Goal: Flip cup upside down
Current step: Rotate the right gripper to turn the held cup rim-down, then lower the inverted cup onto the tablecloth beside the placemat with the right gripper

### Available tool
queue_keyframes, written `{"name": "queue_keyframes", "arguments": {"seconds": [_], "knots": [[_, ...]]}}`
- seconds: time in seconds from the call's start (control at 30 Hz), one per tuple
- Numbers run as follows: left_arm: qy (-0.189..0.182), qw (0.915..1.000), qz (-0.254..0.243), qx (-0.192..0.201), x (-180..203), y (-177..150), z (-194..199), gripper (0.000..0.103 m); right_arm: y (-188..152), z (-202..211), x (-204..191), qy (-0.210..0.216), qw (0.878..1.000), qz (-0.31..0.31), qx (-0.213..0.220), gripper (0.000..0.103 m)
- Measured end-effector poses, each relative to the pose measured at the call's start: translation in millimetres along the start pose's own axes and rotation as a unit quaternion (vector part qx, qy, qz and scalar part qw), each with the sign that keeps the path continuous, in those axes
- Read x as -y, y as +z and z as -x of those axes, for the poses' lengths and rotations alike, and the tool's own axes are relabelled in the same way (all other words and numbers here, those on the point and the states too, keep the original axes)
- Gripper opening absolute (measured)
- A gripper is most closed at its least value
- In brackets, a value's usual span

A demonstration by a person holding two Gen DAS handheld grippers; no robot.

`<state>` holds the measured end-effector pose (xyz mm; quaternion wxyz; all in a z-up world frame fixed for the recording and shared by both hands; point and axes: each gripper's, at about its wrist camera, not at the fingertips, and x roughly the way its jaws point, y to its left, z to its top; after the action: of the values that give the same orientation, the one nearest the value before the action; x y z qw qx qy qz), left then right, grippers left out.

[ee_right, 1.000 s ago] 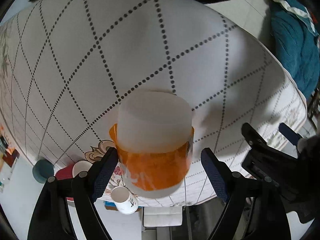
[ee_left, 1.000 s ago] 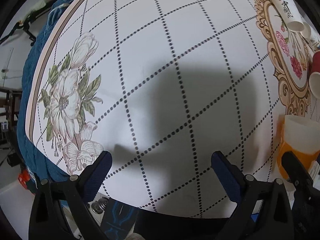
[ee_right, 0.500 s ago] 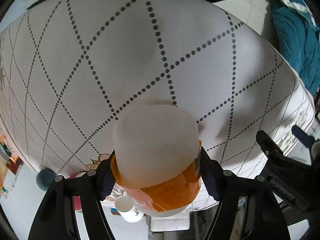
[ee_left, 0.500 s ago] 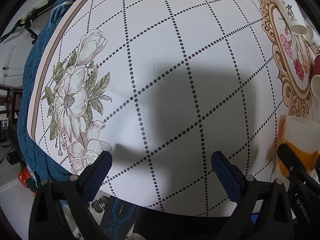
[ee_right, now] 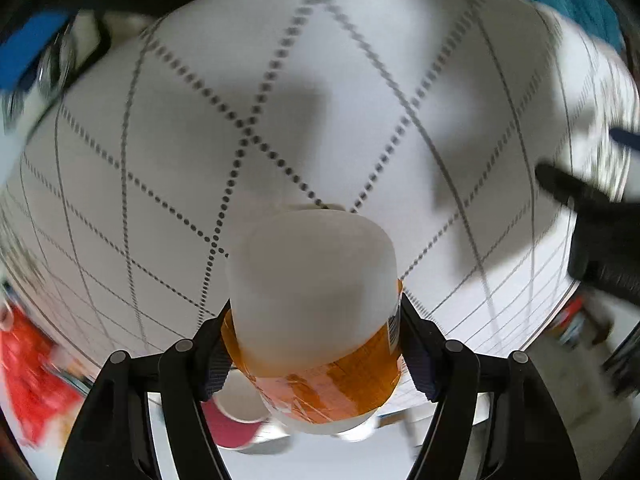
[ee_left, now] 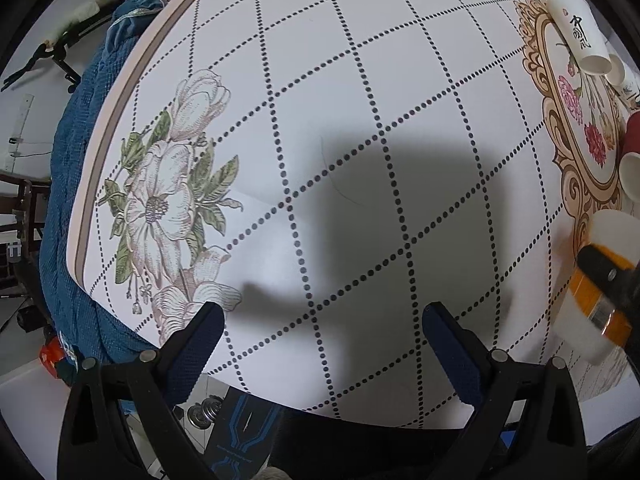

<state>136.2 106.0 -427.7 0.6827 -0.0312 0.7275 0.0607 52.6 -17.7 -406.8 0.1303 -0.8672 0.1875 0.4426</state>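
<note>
The right tool (ee_right: 314, 344) is clamped on the cup (ee_right: 312, 304), its two dark-padded fingers (ee_right: 416, 356) pressed against opposite sides of the orange band that wraps the cup's middle. The cup is translucent white, and its flat closed end points forward, away from the tool, out over the table (ee_right: 280, 80); whether any part of it touches the table cannot be told from the right wrist view, which is blurred toward its edges. Just behind and below the clamped cup, a red cup with a white inside (ee_right: 236, 420) shows between the tool's arms. In the left wrist view the same orange-banded cup (ee_left: 600, 280) appears far to the right of the left tool (ee_left: 320, 344), with one black finger of the right tool (ee_left: 604, 276) lying across its band. The left tool has its blue-padded fingers (ee_left: 192, 348) spread wide apart with nothing between them, above the near edge of the table, whose white cloth carries a dotted diamond grid. A printed flower (ee_left: 164, 208) lies ahead and to the left of this tool, and its shadow darkens the cloth straight ahead. Far ahead to the right, a white paper cup with black writing (ee_left: 576, 36) lies on its side on a gilt floral emblem (ee_left: 560, 120). A blue blanket (ee_left: 76, 200) hangs beyond the table's left rim.
</note>
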Motion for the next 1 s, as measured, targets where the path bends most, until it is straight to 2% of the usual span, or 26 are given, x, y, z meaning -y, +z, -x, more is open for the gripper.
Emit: {"name": "queue_keyframes", "arguments": {"seconds": [0.1, 0.2, 0.3, 0.4, 0.47, 0.57, 0.63, 0.77, 0.83, 0.87, 0.93, 0.97, 1.0], "knots": [[0.001, 1.0000, 0.004, 0.002, -7.3, 1.3, 4.7, 0.102, -7.3, -3.6, 31.3, 0.050, 0.997, -0.066, 0.002, 0.074], [0.002, 1.0000, 0.007, 0.004, -14.6, 2.5, 9.1, 0.101, -20.1, -12.0, 66.5, 0.115, 0.981, -0.155, 0.007, 0.074], [0.005, 0.9999, 0.008, 0.007, -18.9, 3.9, 16.7, 0.101, -35.3, -29.8, 91.0, 0.165, 0.956, -0.241, 0.005, 0.074], [0.007, 0.9999, 0.007, 0.009, -21.5, 5.7, 22.9, 0.101, -57.2, -47.0, 122.0, 0.217, 0.916, -0.338, 0.003, 0.074], [0.008, 0.9999, 0.006, 0.010, -20.9, 6.9, 26.6, 0.101, -73.7, -57.9, 139.4, 0.254, 0.880, -0.400, 0.004, 0.074], [0.012, 0.9999, 0.003, 0.012, -16.9, 8.4, 30.1, 0.102, -95.2, -79.7, 144.0, 0.311, 0.815, -0.488, 0.006, 0.074], [0.013, 0.9998, 0.000, 0.012, -13.0, 9.3, 31.7, 0.102, -113.0, -93.6, 154.6, 0.349, 0.767, -0.539, 0.005, 0.074], [0.016, 0.9997, -0.008, 0.014, -3.2, 9.1, 36.1, 0.102, -137.1, -116.4, 158.8, 0.402, 0.687, -0.605, 0.006, 0.074], [0.017, 0.9997, -0.011, 0.014, 0.5, 8.8, 36.0, 0.102, -150.6, -128.0, 163.6, 0.430, 0.642, -0.635, 0.013, 0.074], [0.018, 0.9997, -0.012, 0.014, 4.3, 10.1, 35.8, 0.102, -158.8, -135.0, 165.7, 0.447, 0.610, -0.654, 0.016, 0.074], [0.019, 0.9996, -0.014, 0.015, 8.3, 10.7, 38.7, 0.102, -166.9, -142.2, 156.6, 0.470, 0.563, -0.679, 0.025, 0.074], [0.019, 0.9996, -0.015, 0.016, 10.6, 11.2, 39.6, 0.102, -173.8, -148.1, 158.3, 0.482, 0.535, -0.693, 0.029, 0.074], [0.019, 0.9996, -0.016, 0.016, 11.7, 11.3, 39.7, 0.102, -182.5, -154.0, 155.6, 0.490, 0.515, -0.703, 0.031, 0.074]]}}
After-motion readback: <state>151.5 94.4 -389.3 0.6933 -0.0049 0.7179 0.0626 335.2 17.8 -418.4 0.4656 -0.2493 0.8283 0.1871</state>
